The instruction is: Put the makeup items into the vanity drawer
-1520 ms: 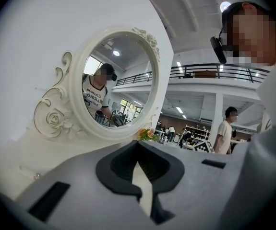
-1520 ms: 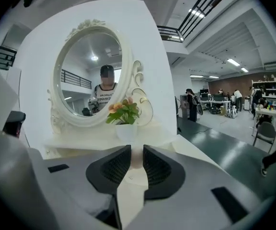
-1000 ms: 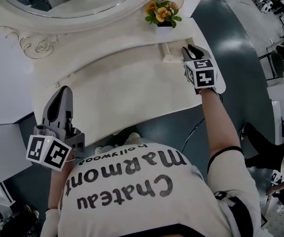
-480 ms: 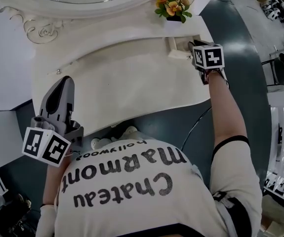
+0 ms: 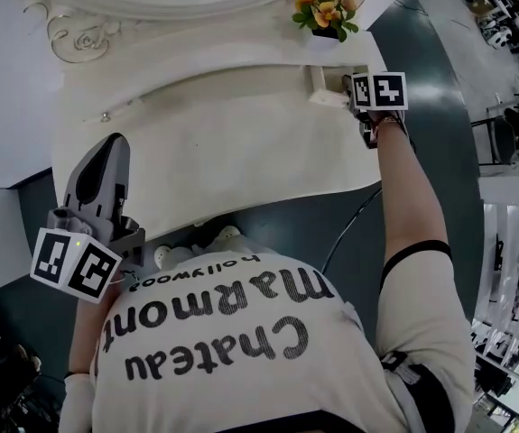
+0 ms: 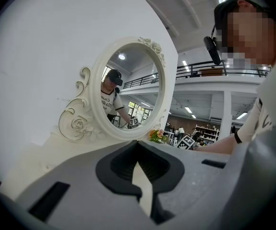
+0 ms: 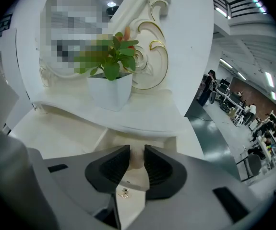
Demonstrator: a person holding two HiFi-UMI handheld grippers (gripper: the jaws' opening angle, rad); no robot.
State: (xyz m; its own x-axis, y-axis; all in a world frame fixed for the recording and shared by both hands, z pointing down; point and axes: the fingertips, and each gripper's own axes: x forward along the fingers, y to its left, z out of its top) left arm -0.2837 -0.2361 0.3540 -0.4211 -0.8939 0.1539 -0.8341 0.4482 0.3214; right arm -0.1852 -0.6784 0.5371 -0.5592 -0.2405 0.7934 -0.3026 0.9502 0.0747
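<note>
Two grippers (image 5: 115, 142) (image 5: 347, 81) are in view, one at each end of the white vanity top (image 5: 241, 142).

Right gripper (image 7: 137, 150): jaws stand apart and have just been opening. A small pale rounded item (image 7: 137, 158) sits in the gap, closely flanked by both pads. Contact with the pads cannot be confirmed, nor can the item be identified. In the right gripper view a white flower pot (image 7: 110, 94) stands at 11 o'clock from the jaws, on a raised shelf. In the head view this gripper is at 1 o'clock, its tips just beside an open compartment (image 5: 322, 87) on the vanity's far right; the flowers (image 5: 327, 12) lie at 12 o'clock from it.

Left gripper (image 6: 138, 145): jaws together at the tips, nothing between them. It sits at 8 o'clock in the head view, over the near left edge of the top, well apart from the compartment. An oval mirror (image 6: 128, 87) stands at 12 o'clock from its jaws.
</note>
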